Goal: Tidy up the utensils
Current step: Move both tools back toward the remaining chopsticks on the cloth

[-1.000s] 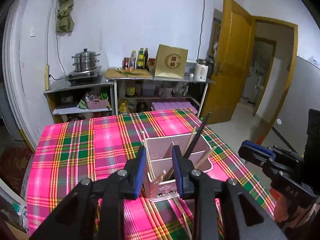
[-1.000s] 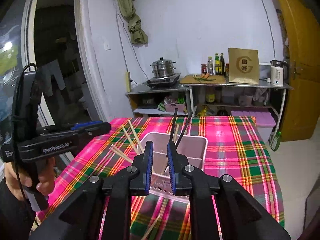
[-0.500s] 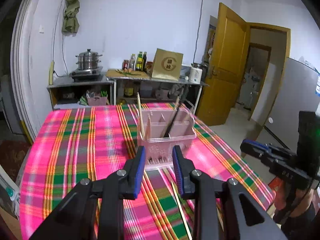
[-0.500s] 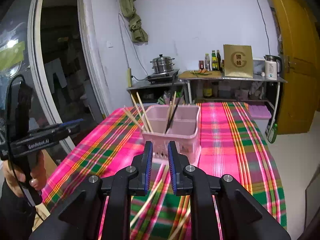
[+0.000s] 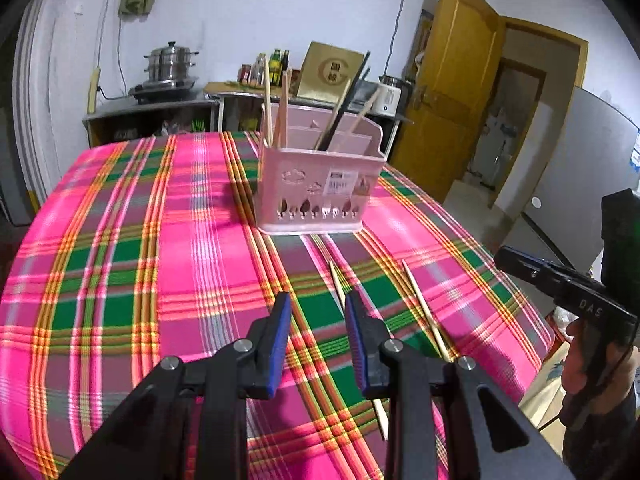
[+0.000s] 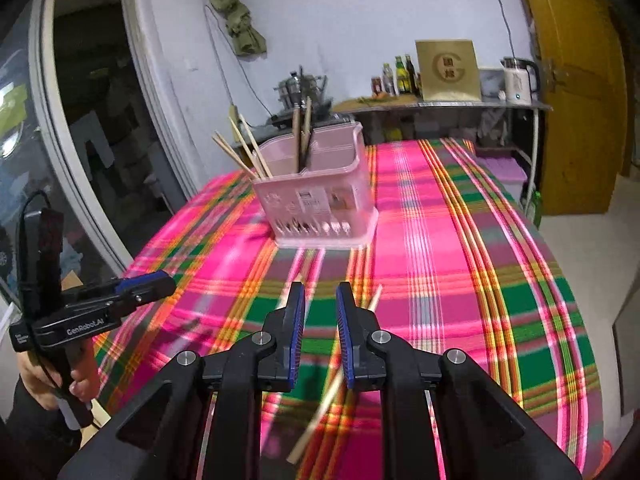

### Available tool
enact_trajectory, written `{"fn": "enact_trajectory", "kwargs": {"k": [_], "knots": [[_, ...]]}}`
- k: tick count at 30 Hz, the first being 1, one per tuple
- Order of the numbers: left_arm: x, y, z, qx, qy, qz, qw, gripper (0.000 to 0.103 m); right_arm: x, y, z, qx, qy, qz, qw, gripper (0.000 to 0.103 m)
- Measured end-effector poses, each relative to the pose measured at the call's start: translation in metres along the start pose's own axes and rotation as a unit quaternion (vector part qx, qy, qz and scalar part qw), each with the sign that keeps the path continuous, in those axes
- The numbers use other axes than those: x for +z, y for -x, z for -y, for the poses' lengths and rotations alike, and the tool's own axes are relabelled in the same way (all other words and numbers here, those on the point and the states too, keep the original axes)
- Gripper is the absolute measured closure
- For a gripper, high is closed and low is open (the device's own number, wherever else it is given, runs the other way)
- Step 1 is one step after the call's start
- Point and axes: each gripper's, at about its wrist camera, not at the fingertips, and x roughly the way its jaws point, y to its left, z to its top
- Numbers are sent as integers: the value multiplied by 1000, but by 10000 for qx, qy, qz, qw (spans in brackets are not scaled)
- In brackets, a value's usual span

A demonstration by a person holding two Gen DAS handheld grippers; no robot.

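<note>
A pink utensil holder [image 5: 320,184] stands on the plaid tablecloth [image 5: 160,240] with several wooden and dark chopsticks upright in it; it also shows in the right wrist view [image 6: 320,204]. Two loose wooden chopsticks lie on the cloth near the front: one [image 5: 426,312] to the right, one [image 5: 338,286] running under my left gripper. My left gripper [image 5: 318,316] is open and empty above the cloth. My right gripper [image 6: 320,308] is open and empty, low over a loose chopstick [image 6: 320,412] that passes under it. Each gripper shows in the other's view, left [image 6: 132,292], right [image 5: 520,260].
The table's right edge [image 5: 532,320] drops to the floor by a yellow door [image 5: 444,80]. A counter [image 5: 168,104] with a steamer pot, bottles and a kettle stands behind the table. A dark doorway [image 6: 100,120] is at the left.
Both grippers have drawn back from the pink holder and come lower over the cloth. The loose chopsticks now lie right under the fingers. Both jaws stay open.
</note>
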Motion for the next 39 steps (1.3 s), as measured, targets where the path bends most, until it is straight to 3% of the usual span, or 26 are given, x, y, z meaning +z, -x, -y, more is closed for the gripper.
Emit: {"fn": "enact_trajectory", "kwargs": {"k": [22, 39], "knots": [[13, -105, 17, -54, -191, -1111, 9936, 74, -11, -83, 28, -489, -210, -1000, 9936, 87], [19, -139, 31, 261, -573, -1346, 9889, 74, -6, -115, 31, -728, -116, -1302, 9887, 87]]}}
